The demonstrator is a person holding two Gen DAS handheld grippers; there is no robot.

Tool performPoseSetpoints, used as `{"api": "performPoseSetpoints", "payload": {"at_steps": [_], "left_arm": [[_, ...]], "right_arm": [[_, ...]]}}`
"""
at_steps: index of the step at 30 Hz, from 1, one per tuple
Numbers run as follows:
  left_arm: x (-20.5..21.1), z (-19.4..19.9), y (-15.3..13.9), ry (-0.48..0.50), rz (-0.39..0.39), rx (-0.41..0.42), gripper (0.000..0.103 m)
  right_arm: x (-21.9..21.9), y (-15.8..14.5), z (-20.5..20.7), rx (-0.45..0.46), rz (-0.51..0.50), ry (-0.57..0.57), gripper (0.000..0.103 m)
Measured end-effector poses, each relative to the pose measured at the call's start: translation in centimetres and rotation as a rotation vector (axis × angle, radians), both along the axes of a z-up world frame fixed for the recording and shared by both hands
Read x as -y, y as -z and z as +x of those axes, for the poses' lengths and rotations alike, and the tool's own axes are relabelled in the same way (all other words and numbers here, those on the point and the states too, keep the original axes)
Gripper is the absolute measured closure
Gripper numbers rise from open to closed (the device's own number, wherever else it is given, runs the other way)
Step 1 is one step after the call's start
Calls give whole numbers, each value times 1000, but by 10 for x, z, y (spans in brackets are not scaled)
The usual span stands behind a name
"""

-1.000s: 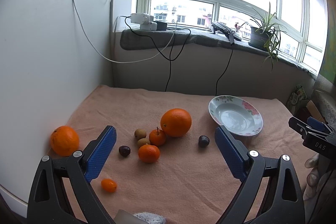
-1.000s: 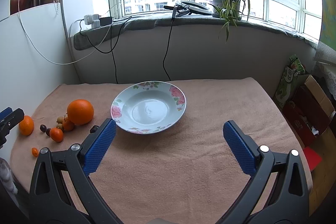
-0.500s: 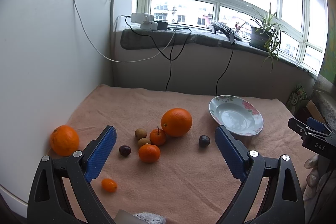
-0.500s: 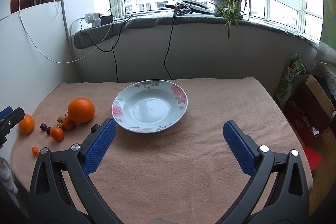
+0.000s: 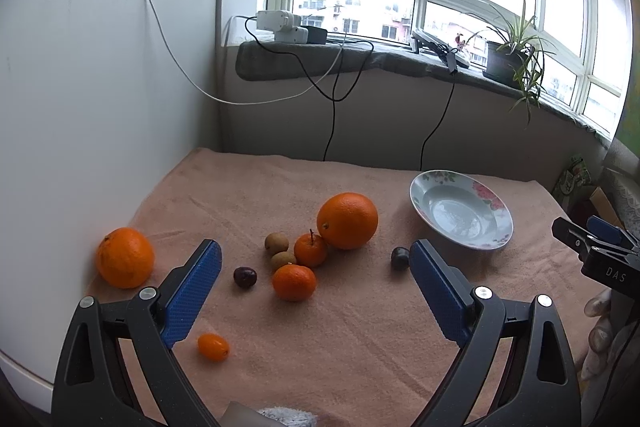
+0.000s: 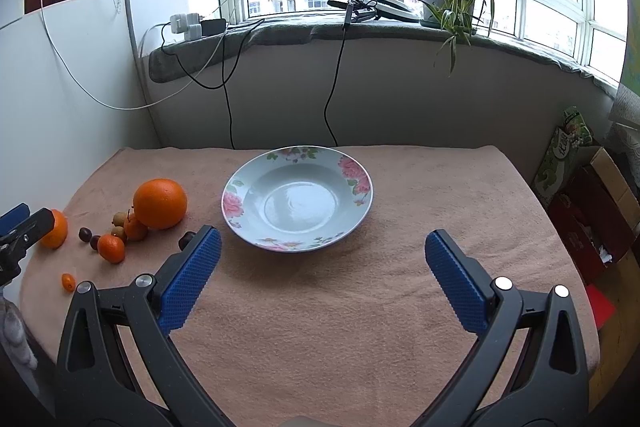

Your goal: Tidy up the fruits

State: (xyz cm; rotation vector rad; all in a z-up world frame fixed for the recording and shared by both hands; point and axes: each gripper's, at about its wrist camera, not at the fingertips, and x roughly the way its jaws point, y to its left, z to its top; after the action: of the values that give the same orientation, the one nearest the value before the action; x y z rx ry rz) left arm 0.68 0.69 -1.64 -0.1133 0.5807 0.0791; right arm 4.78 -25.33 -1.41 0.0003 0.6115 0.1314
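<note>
Fruit lies on the peach cloth at the left: a big orange, a second orange by the white wall, two tangerines, two brown longans, two dark plums and a small kumquat. An empty flowered plate sits to the right; it also shows in the right wrist view. My left gripper is open and empty above the fruit. My right gripper is open and empty just before the plate.
A white wall panel borders the table's left side. Cables hang from the windowsill at the back. A potted plant stands on the sill. Boxes sit on the floor past the table's right edge.
Both grippers have edged slightly forward; the plate and fruit sit a little nearer in view. Both stay open and empty.
</note>
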Motion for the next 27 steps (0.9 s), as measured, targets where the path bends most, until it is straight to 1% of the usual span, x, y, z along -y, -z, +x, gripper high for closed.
{"api": "performPoseSetpoints", "payload": {"at_steps": [7, 14, 22, 27], "left_arm": [[-6, 4, 7, -11, 1, -34, 8], [-13, 15, 15, -16, -1, -74, 8], [-24, 28, 26, -21, -22, -127, 8], [-34, 36, 29, -4, -61, -139, 8]], "right_arm": [[-19, 4, 13, -19, -13, -56, 0], [-40, 10, 32, -62, -6, -136, 0], [-75, 18, 58, -122, 8, -253, 0], [-102, 25, 77, -172, 24, -333, 0]]}}
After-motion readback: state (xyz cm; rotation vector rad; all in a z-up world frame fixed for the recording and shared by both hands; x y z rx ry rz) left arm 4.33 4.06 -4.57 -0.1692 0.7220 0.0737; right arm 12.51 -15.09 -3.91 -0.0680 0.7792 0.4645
